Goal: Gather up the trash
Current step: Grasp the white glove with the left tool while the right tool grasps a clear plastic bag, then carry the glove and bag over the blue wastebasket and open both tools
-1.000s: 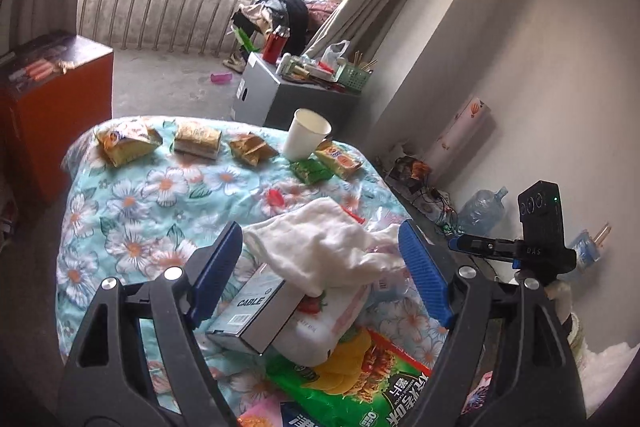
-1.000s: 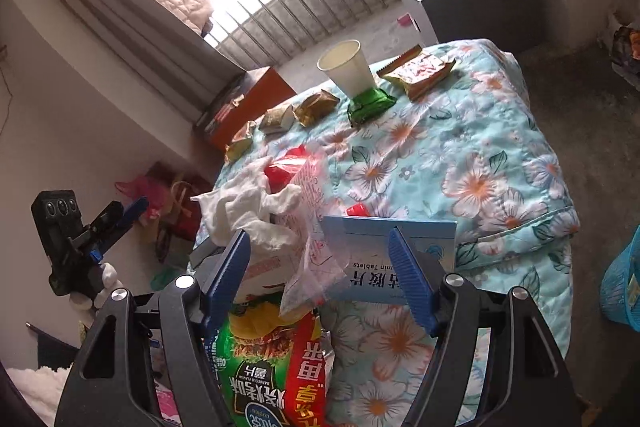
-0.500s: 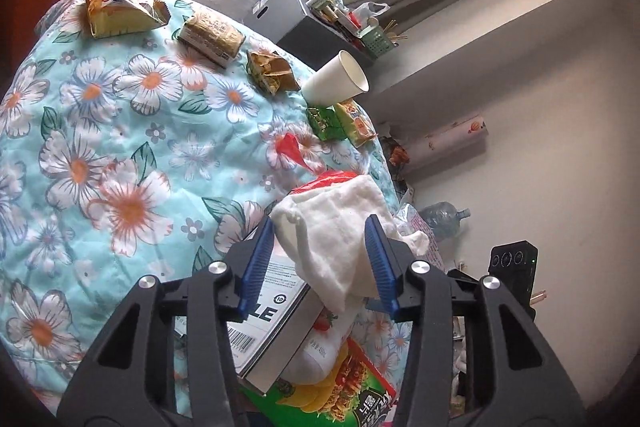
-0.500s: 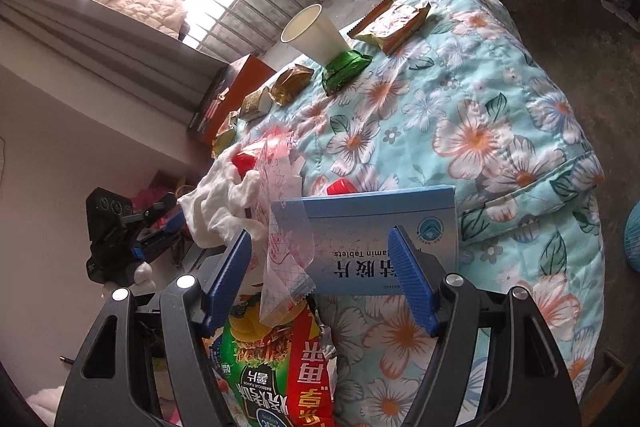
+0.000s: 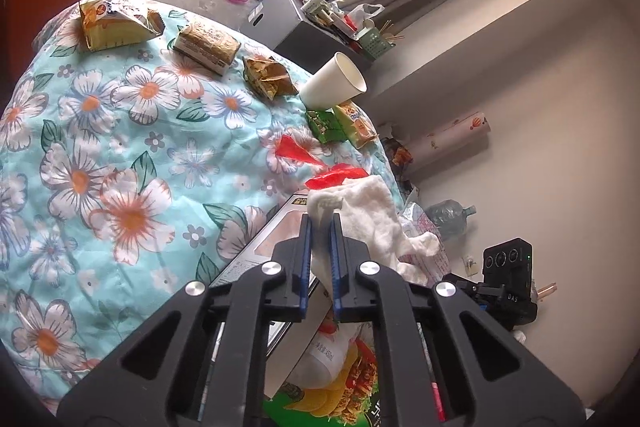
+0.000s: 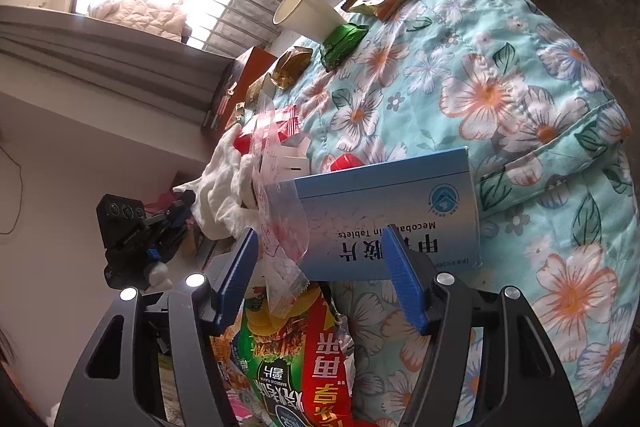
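A floral quilt point(image 5: 120, 131) in pale blue is covering the bed that is filling both views, with a barred window behind it and a plain wall to the side. Litter is lying across the quilt, and the collecting is, by the look of it, only starting. At the far end are resting a paper cup point(image 5: 334, 81), a yellow snack packet point(image 5: 116, 23), a brown wrapped bar point(image 5: 208, 45), a crumpled gold wrapper point(image 5: 268, 79) and a green wrapper point(image 5: 324, 125); none of these are being touched.

Your left gripper point(image 5: 320, 243) is closing, and its blue pads are already pinching a fold of the white tissue wad point(image 5: 372, 215) in the near pile, so this piece is the one being taken. Under the wad are lying a flat carton point(image 5: 260, 251) and a red scrap point(image 5: 336, 177).

Your right gripper point(image 6: 320, 267) is also closing, but its jaws are standing wide and are pressing on nothing. A clear plastic bag point(image 6: 280, 223) and the near edge of a blue medicine box point(image 6: 400, 215) are lying between them. The box is showing "Tablets" in English, a word starting "Mecoba", partly hidden by a finger, a round logo, and Chinese characters.

A green chip bag point(image 6: 264, 359) just below is reading "BARBECUE FLAVOR" among Chinese print. No bin or sack for the rubbish is appearing in either view.
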`<state>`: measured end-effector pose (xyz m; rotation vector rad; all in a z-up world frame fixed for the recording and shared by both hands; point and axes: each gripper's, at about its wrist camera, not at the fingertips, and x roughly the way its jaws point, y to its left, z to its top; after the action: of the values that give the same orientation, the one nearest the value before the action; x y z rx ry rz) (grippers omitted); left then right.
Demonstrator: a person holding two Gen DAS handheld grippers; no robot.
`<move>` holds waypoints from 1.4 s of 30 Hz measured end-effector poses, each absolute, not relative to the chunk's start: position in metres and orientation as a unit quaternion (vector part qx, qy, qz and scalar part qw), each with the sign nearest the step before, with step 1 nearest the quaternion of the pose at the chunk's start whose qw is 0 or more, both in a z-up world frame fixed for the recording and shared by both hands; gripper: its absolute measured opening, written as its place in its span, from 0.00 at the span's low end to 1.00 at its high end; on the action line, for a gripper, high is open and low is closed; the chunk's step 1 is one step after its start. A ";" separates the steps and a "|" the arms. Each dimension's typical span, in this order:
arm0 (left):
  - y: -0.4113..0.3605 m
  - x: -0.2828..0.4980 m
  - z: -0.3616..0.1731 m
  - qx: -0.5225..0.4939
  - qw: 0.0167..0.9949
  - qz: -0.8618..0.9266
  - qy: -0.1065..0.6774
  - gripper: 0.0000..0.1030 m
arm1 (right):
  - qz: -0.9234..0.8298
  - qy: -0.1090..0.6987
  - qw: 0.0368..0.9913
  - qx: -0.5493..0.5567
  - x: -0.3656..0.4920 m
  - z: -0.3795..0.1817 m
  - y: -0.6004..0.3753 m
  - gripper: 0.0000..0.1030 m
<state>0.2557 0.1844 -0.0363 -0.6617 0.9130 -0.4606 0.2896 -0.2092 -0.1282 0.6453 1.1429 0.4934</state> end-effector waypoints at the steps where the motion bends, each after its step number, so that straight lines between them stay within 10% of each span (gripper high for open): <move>1: 0.184 0.255 -0.035 -0.307 0.823 -0.216 0.427 0.06 | 0.226 0.527 0.763 0.298 0.290 -0.130 -0.208 0.56; 13: 0.182 0.231 0.002 -0.274 0.860 -0.235 0.360 0.04 | 0.247 0.506 0.768 0.305 0.283 -0.117 -0.198 0.09; 42: 0.042 0.188 0.143 -0.187 0.870 -0.380 0.254 0.04 | 0.173 0.307 0.863 0.362 0.140 -0.032 -0.352 0.05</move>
<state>0.1883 0.0416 0.1425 -0.3903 0.5314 -0.7939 0.1397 -0.3519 -0.0324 0.7586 0.6430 0.3626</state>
